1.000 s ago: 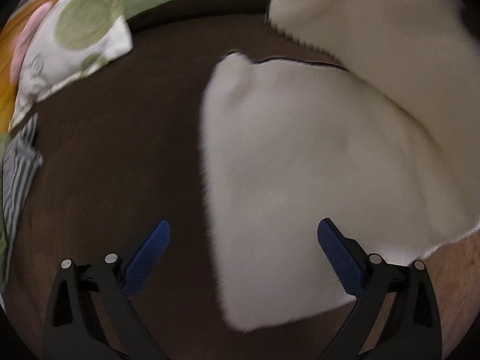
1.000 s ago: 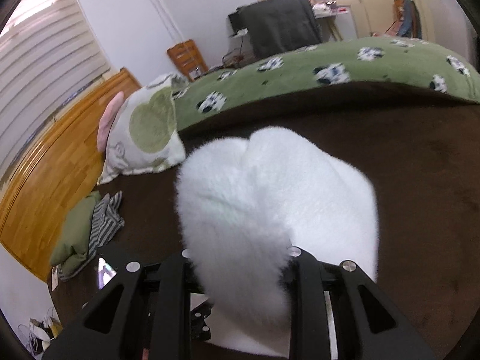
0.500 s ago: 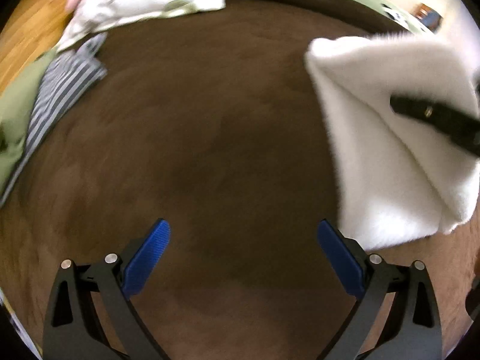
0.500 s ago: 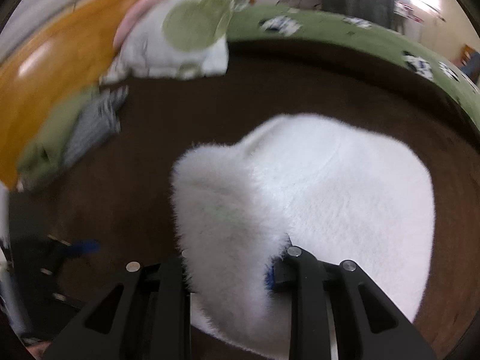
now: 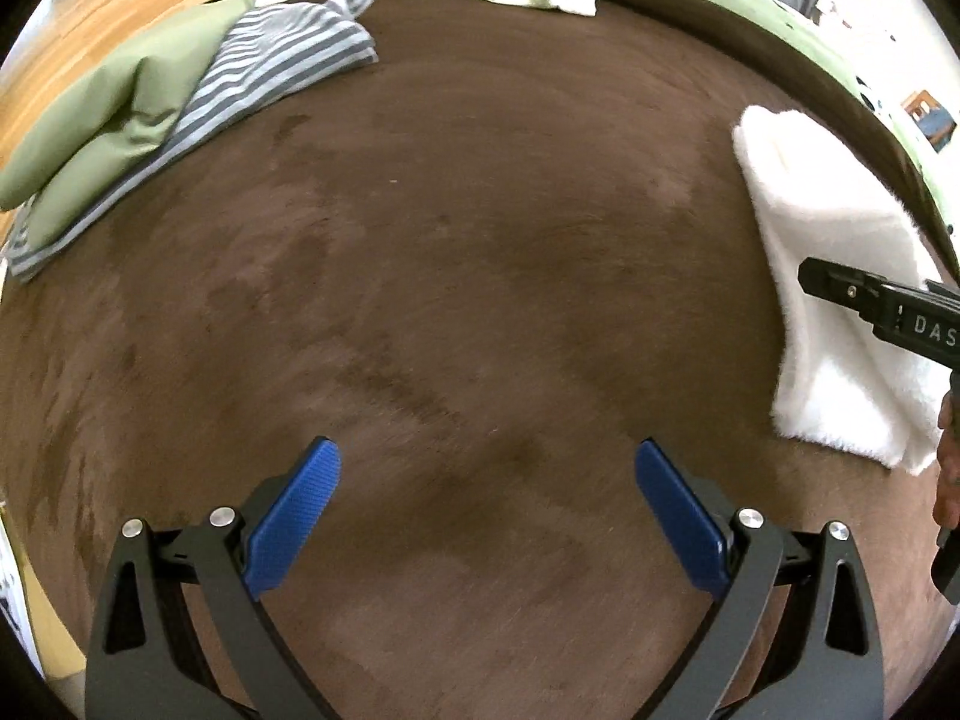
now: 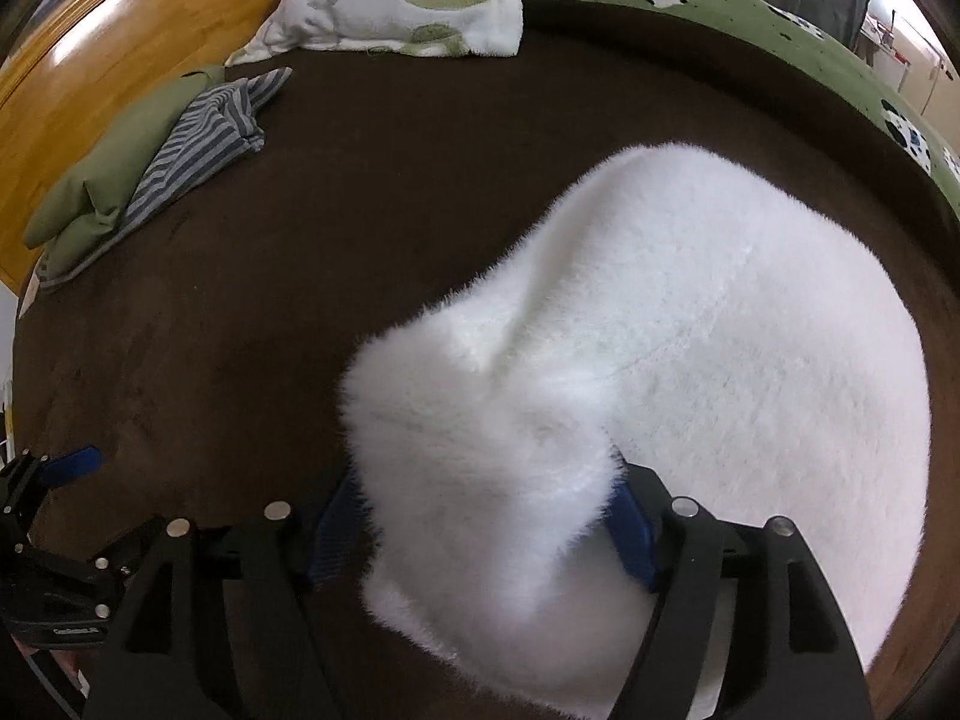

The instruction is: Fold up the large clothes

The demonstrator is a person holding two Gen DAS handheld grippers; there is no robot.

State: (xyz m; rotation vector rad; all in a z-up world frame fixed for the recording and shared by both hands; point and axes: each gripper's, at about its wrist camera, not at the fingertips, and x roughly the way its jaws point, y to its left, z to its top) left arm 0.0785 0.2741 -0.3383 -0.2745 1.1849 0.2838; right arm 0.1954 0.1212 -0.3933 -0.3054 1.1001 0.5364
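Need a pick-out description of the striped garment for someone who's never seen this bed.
Start at the wide brown blanket covering the bed, then go to its far left corner near the wooden headboard. A small pile lies there: the striped garment is crumpled beside a plain olive-green piece. Its grey-and-blue stripes are the only stripes in view.

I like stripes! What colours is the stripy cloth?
Grey and white stripy cloth, clearest in the left wrist view.

White fluffy garment (image 6: pixel 720 348): folded, lying on the brown surface, filling the right and lower centre of the right wrist view; one thick folded corner stands raised at bottom centre.
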